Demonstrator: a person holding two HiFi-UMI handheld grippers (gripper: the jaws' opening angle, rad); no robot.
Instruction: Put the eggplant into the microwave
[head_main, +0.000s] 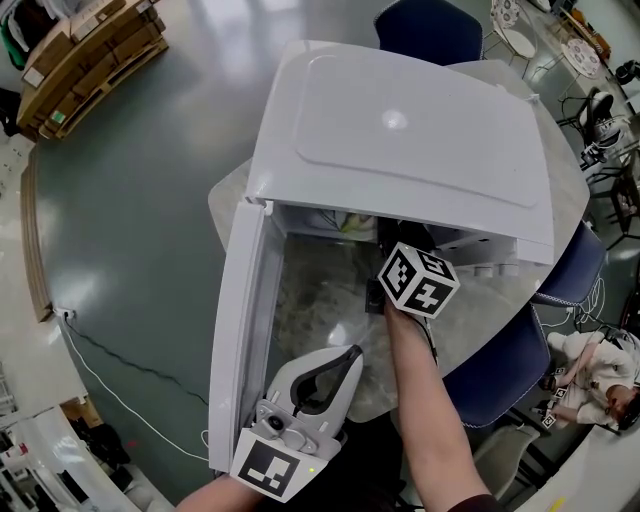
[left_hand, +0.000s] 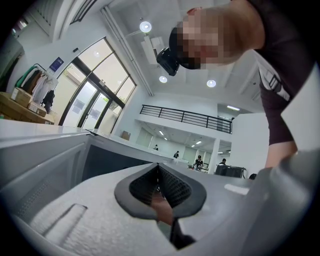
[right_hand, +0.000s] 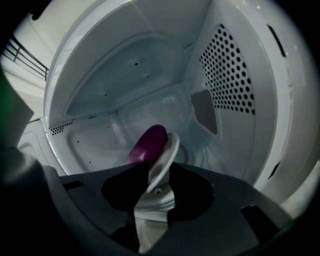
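- Purple eggplant (right_hand: 147, 142) lay inside the microwave (right_hand: 150, 60), touching one white finger (right_hand: 166, 157) of the right gripper (right_hand: 157, 150), whose jaws stood partly apart, unclamped.
- Left gripper (left_hand: 158, 168) had its jaws pressed together, empty.

Purple eggplant (right_hand: 147, 142); white, dot-perforated microwave (head_main: 400, 130)

Bright overhead ceiling lights (left_hand: 145, 26); fisheye edges dark; microwave (right_hand: 150, 75) cavity dim.

One microwave (head_main: 400, 130), one eggplant (right_hand: 147, 142), three chairs (head_main: 500, 370), two grippers: left gripper (head_main: 345, 358), right gripper (right_hand: 152, 161).
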